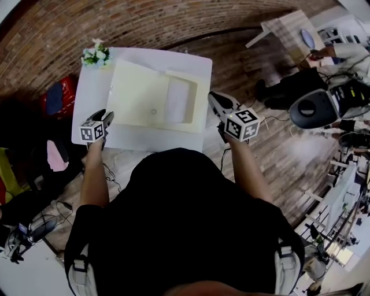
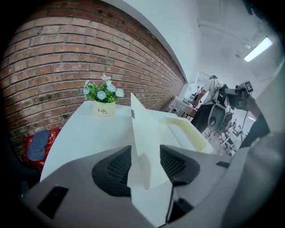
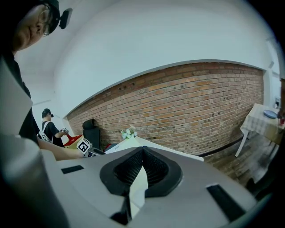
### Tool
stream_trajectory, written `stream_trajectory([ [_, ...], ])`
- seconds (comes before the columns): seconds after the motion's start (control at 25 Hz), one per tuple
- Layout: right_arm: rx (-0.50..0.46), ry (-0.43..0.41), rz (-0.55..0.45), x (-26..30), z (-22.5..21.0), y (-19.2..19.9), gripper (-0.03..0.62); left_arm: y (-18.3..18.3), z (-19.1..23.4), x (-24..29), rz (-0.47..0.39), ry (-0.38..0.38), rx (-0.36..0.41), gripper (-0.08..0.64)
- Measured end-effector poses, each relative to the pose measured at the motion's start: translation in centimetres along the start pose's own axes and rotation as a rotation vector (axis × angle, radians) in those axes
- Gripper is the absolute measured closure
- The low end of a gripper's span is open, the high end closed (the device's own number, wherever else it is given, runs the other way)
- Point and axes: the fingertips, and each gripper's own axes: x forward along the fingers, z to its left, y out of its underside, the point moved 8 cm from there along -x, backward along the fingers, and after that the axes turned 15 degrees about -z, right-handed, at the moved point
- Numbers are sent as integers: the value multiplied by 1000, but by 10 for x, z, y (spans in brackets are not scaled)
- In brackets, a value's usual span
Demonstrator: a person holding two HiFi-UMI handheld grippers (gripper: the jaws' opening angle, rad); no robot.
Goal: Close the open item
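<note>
Pale cream box (image 1: 153, 95) lies open on white table (image 1: 92, 98), lid tilted up.

Red brick wall (image 1: 173, 17), wood-plank floor (image 1: 283, 150), white table (image 1: 89, 92), pale side table (image 1: 289, 26), ceiling strip light (image 2: 258, 49)

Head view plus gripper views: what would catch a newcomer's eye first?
The open cream box lying spread across the white table stands out first. Then the left gripper, jaws apart around a thin upright edge of that box, and the small flower pot at the table's far left corner.
</note>
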Motion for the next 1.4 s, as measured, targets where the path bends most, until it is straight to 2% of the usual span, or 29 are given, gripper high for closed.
stream_trajectory([
  [0.28,10,19,1,-11,-4,5,571,7,-2,10,30,-3,1,350],
  [0.48,18,36,2,-16,-6,12,571,20,-3,20,49,23,-22,350],
  [0.76,28,51,2,-25,-10,17,571,21,-9,23,48,37,-30,353],
  [1.0,35,59,1,-33,-13,20,571,9,-20,20,8,44,-25,394],
  [1.4,41,70,-10,-42,-10,29,571,-6,-33,14,-54,60,39,480],
])
